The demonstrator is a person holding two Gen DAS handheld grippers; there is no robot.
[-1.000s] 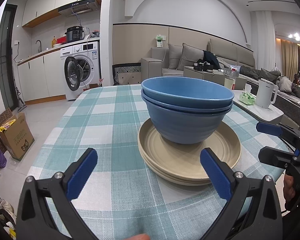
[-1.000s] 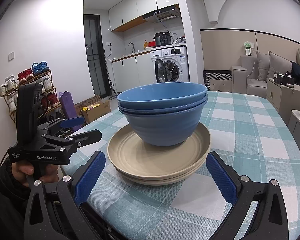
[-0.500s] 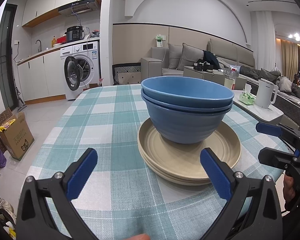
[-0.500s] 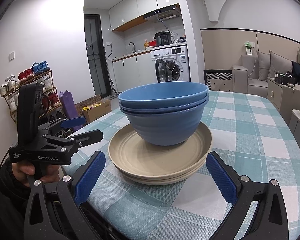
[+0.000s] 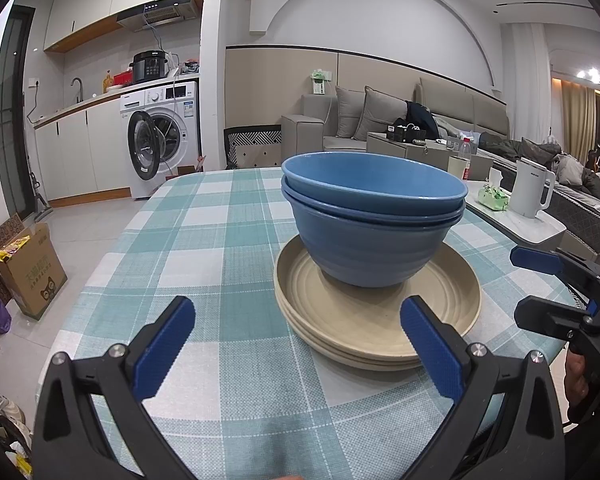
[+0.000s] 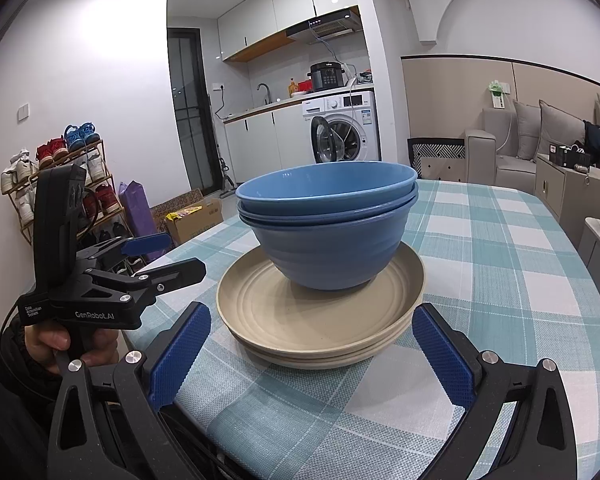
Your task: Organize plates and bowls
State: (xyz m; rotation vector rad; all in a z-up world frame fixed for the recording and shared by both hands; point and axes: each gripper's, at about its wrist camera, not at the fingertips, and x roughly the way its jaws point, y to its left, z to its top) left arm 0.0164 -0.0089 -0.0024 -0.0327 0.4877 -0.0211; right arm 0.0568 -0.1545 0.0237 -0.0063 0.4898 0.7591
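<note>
Two blue bowls [image 5: 374, 220] are sitting nested one inside the other on a small stack of beige plates [image 5: 376, 316], and the whole pile is resting on the checked tablecloth [image 5: 188, 240] near the table's near edge. Both claws are hovering just short of it with nothing in them: the left gripper [image 5: 296, 344] is pointing at the pile with its blue pads spread wide apart, and the right gripper [image 6: 308, 348] is doing the same from the other side, its jaws likewise wide open and clear of the plate rim. A hand [image 6: 66, 346] is gripping the left tool's handle at the edge of the right camera's view. To my eye the stacking looks done, bowls on plates, so either the person is pausing at the finish or is sizing up the pile for a lift. If a lift is coming, the next move is calling for both claws to be easing in low and closing on opposite sides of the plate rim, level, so the bowls are not sliding off.
</note>
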